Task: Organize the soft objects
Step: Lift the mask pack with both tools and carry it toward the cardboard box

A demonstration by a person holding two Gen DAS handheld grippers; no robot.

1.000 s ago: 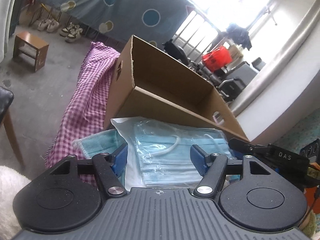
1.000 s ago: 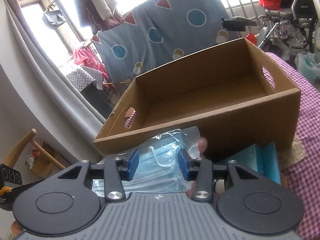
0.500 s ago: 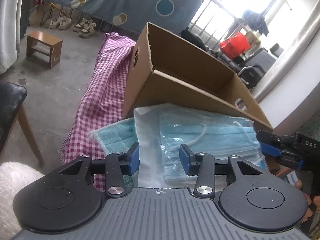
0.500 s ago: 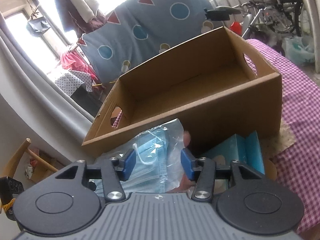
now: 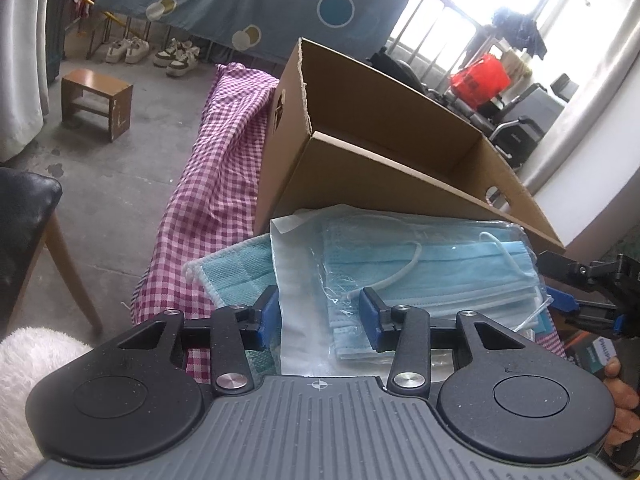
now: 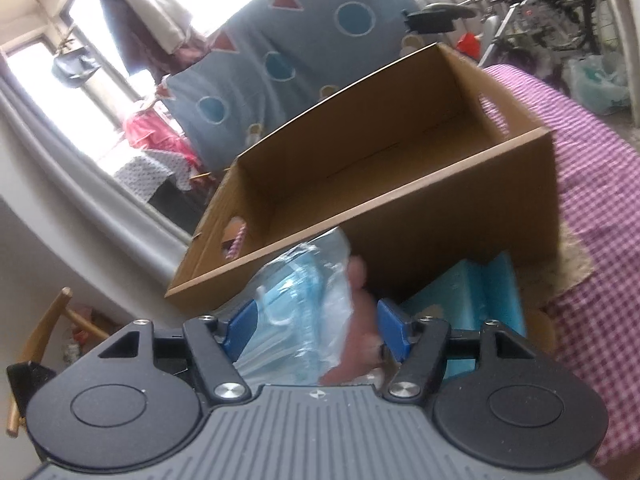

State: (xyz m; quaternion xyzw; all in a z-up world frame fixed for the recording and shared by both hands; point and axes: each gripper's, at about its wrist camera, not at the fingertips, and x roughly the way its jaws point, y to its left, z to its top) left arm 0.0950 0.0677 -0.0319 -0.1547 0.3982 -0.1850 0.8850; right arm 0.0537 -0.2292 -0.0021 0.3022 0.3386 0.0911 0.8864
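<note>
Your left fingers (image 5: 269, 312) stand apart, one blue pad on each side of the near edge of the mask packet (image 5: 404, 264) — a clear bag of light blue face masks — without pressing it. The left gripper (image 5: 318, 316) sits low over that packet, which lies in front of the cardboard box (image 5: 384, 176), its far edge against the box's near wall. A teal cloth (image 5: 236, 268) lies partly under the packet on the pink checked table (image 5: 212, 184).

Your right fingers (image 6: 390, 330) are spread wide too, around the other end of the same packet (image 6: 296, 292), and a bare hand (image 6: 356, 320) shows between them behind the plastic — the view is blurred here. The right gripper (image 6: 316, 328) points at the box's open top (image 6: 400, 152). A folded blue cloth (image 6: 476, 296) rests just right of it, against the box.
</note>
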